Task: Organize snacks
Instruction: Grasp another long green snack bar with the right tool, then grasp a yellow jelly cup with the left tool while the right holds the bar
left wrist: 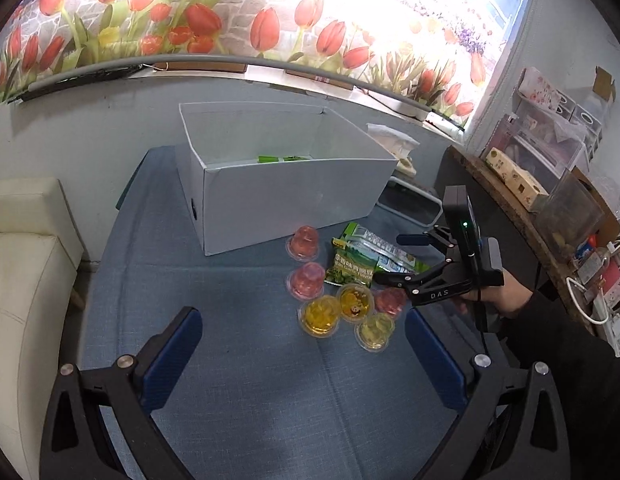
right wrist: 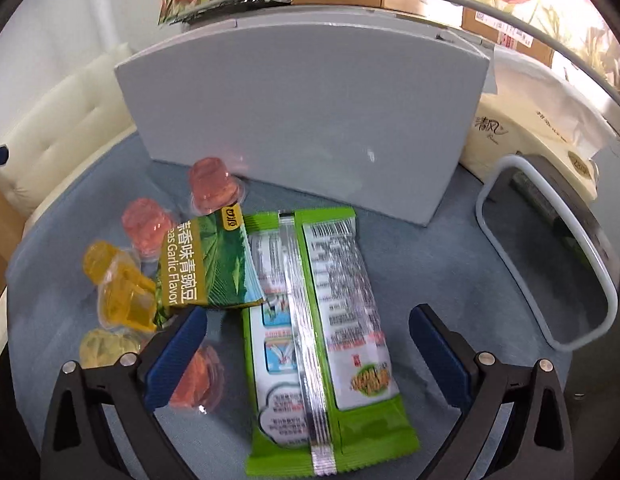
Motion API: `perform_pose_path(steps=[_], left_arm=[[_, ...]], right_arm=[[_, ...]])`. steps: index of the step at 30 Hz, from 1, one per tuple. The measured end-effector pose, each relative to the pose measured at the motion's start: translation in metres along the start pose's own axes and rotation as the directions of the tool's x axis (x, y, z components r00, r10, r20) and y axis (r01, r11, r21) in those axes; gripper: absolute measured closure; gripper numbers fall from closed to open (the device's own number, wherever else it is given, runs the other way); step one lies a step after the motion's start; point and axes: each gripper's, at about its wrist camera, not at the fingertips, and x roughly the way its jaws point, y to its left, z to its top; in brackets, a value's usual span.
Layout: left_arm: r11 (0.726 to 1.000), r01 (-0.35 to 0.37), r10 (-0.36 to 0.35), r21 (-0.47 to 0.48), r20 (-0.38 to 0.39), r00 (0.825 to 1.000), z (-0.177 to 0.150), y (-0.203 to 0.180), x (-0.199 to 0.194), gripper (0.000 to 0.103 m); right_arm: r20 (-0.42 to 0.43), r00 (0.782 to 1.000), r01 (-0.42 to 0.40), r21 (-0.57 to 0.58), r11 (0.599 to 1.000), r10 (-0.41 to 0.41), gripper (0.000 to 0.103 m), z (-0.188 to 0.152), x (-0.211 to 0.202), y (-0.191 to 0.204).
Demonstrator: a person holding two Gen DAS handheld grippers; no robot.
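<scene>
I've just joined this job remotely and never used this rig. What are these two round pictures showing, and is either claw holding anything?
Each picture comes from a camera on a hand-held two-finger gripper, looking along its fingers. The left view shows the open, empty left gripper above a blue cloth, jelly cups, green snack packets and a white box; the person's hand holds the right gripper. The right view shows that gripper, open, straddling a large green packet without gripping it.

On the desk sit 6 jelly cups: 3 pink, 2 yellow and 1 pale green. Beside them lie 2 green snack packets. 1 grey box holds at least 1 more green packet.
</scene>
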Motion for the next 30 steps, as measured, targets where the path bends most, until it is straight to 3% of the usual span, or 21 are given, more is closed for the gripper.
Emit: perform_pose_path(steps=[3,4,5,6,10,19,23,26,30], left_arm=[[1.000,0.004,-0.003,0.014,-0.005,1.000,-0.002,-0.004,0.002,0.000],[1.000,-0.001,0.001,0.021,-0.005,1.000,-0.003,-0.006,0.004,0.000],[1.000,0.000,0.000,0.026,-0.007,1.000,-0.003,-0.007,0.005,0.000],[1.000,0.002,-0.002,0.028,-0.015,1.000,-0.004,-0.008,0.008,0.000],[0.999,0.007,-0.006,0.038,-0.032,0.999,-0.008,-0.012,0.018,0.000],[0.990,0.007,0.006,0.139,-0.089,0.996,-0.023,-0.031,0.059,0.000],[0.980,-0.003,0.025,0.200,-0.105,0.994,-0.022,-0.033,0.088,0.000],[0.978,0.025,0.004,0.206,-0.140,0.990,-0.017,-0.027,0.114,0.000],[0.978,-0.001,0.035,0.210,-0.159,0.987,-0.017,-0.018,0.137,0.001]], right_arm=[[-0.003,1.000,-0.005,0.025,1.000,0.005,0.003,-0.003,0.002,-0.006],[-0.004,0.999,0.046,0.016,0.999,-0.045,0.018,-0.003,0.001,-0.006],[0.004,0.999,0.044,0.030,0.999,-0.044,0.036,-0.003,-0.003,-0.009],[0.005,0.999,0.040,0.061,0.997,-0.040,0.038,-0.003,-0.006,-0.013],[-0.009,0.999,0.038,0.097,0.995,-0.037,0.040,-0.011,-0.017,-0.020],[0.097,0.992,0.049,0.269,0.962,-0.078,0.040,-0.048,-0.087,-0.028],[0.149,0.986,0.032,0.260,0.965,-0.073,0.040,-0.062,-0.118,0.001],[0.183,0.980,0.020,0.265,0.964,-0.071,0.040,-0.069,-0.135,0.017],[0.236,0.970,-0.010,0.288,0.958,-0.061,0.040,-0.081,-0.155,0.035]])
